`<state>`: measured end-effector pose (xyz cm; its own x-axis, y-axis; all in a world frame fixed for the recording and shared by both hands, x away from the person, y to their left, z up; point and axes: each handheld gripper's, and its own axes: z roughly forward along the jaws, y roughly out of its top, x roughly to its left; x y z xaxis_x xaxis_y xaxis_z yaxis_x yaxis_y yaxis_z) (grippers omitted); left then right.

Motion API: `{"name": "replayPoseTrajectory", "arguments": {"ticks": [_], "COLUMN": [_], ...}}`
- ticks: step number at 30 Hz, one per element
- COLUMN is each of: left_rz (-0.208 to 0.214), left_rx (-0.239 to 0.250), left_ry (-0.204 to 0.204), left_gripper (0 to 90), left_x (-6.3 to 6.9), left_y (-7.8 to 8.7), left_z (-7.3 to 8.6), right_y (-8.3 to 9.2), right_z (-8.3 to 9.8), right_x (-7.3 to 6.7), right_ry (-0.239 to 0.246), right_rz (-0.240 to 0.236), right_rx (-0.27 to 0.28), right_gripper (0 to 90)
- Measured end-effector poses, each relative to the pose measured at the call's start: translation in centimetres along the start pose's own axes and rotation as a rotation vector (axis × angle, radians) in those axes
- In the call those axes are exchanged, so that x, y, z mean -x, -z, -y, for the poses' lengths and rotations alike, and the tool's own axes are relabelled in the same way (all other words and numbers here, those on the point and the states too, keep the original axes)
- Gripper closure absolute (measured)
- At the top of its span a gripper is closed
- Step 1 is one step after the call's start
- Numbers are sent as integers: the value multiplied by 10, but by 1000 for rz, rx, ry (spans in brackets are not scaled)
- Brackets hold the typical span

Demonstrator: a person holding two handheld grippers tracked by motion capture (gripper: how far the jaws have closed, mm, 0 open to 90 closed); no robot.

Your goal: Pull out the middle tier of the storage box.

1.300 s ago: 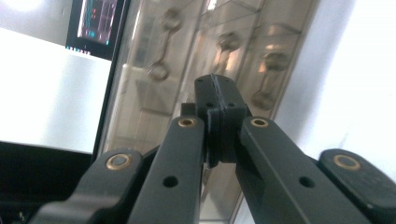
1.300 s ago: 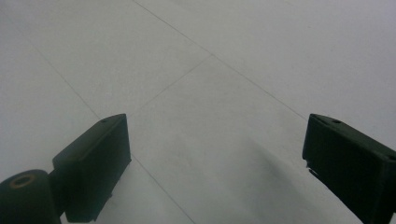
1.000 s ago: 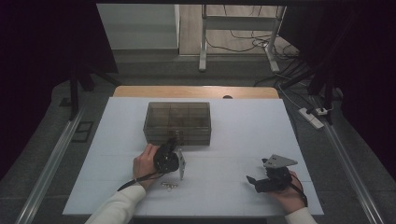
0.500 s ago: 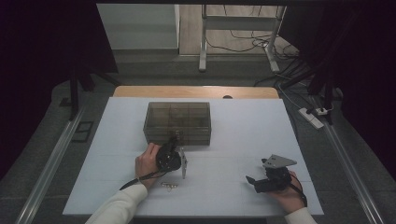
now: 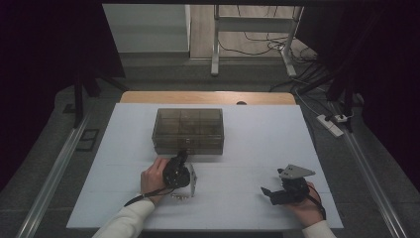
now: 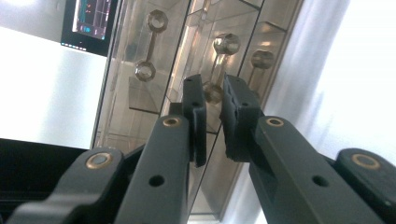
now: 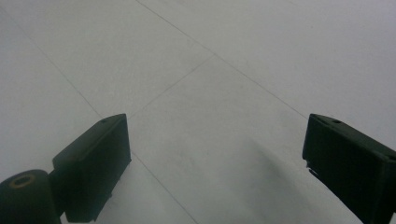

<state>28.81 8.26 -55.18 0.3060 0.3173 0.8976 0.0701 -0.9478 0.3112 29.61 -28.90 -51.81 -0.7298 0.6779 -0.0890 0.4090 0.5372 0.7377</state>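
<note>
High view, clear compartmented box (image 5: 187, 130), lid closed

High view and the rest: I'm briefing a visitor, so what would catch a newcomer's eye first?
A smoky clear box with compartments sits mid-table. The left hand-held gripper points at its near side, jaws nearly closed before a nut seen through the box. The right hand-held gripper lies open on the white table.

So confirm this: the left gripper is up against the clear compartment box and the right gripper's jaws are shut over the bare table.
One error: the right gripper is open, its jaws wide apart over the table, as the right gripper view shows. The left gripper is indeed at the clear compartment box.
</note>
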Motion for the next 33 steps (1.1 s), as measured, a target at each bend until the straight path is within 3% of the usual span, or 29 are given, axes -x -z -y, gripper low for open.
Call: {"name": "replayPoseTrajectory", "arguments": {"ticks": [19, 28, 33], "left_rz": [31, 55, 89], "left_rx": [20, 29, 50], "left_ry": [29, 77, 107], "left_gripper": [776, 661, 614], "left_x": [-3, -10, -15], "left_y": [3, 5, 9], "left_z": [3, 5, 7], "right_y": [0, 1, 1], "right_z": [0, 1, 1], "right_x": [1, 1, 1], "right_ry": [2, 2, 1], "right_rz": [0, 2, 4], "right_rx": [-1, 0, -2], "right_gripper": [75, 75, 75]}}
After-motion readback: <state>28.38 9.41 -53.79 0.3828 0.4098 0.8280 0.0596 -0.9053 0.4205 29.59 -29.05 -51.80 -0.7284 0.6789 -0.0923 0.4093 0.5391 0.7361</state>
